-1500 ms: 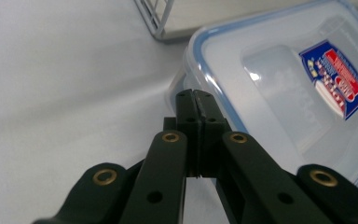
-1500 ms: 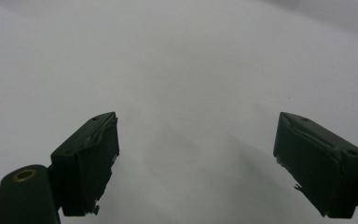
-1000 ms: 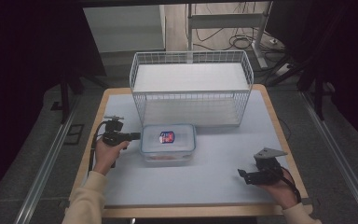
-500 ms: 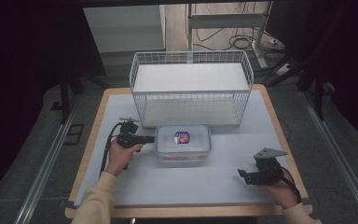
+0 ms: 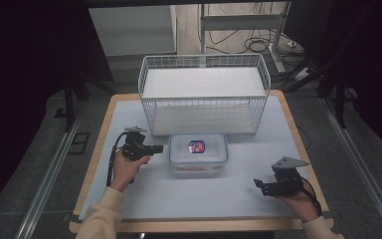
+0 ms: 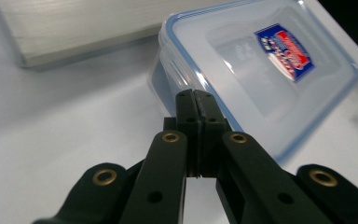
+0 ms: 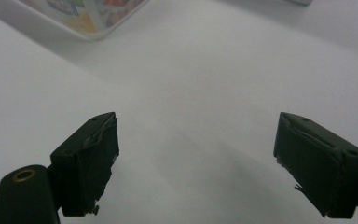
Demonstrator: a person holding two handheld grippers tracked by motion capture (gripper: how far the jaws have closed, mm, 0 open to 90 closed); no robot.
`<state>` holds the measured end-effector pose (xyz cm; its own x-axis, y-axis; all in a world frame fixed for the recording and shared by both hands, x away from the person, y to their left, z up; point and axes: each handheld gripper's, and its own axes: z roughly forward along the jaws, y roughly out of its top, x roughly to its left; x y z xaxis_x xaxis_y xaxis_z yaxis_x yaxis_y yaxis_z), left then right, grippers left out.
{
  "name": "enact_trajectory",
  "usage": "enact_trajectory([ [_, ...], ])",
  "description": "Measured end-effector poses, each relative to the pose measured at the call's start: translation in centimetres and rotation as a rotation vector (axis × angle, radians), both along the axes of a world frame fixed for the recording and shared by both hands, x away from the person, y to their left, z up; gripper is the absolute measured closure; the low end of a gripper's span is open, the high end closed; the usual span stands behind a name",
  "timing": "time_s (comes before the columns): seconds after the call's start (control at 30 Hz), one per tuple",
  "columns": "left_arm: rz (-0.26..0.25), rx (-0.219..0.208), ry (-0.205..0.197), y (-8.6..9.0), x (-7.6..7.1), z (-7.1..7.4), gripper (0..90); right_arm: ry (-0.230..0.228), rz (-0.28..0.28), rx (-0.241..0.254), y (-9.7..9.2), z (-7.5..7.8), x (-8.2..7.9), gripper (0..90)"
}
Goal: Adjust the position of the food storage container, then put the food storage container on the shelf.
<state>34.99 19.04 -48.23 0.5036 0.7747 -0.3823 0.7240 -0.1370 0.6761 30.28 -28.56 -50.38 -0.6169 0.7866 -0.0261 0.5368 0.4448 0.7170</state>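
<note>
While my left claw [image 6: 196,100], pressed together, noses against the near-left corner of the lidded box [image 5: 197,153] lying just before the wire basket [image 5: 204,94], an off-centre shove could spin the box aside; my right claw [image 7: 196,163] is spread, well apart.

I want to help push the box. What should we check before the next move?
1. Left hand-held gripper shut, tips at the side of the plastic box: ok.
2. Box lid on: ok.
3. Box lying flat on the table: ok.
4. Wire basket just behind the box, apart from it: ok.
5. Right hand-held gripper open, nothing between its jaws, away from the box: ok.
6. Tips actually touching the box: cannot tell.
</note>
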Motion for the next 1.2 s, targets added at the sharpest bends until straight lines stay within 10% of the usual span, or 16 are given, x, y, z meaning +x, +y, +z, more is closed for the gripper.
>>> enact_trajectory([
  [0.23,-0.002,0.017,-0.023,0.8,-2.2,0.4,84.0,-0.013,0.017,0.048,0.1,0.4,-0.1,13.6],
  [0.73,0.027,-0.033,0.006,1.7,-3.5,0.9,24.5,0.022,0.053,0.098,0.5,0.7,0.1,13.5],
  [1.2,0.011,-0.149,0.051,1.7,-2.1,1.0,18.4,0.004,0.074,0.089,1.1,0.9,0.0,13.9],
])
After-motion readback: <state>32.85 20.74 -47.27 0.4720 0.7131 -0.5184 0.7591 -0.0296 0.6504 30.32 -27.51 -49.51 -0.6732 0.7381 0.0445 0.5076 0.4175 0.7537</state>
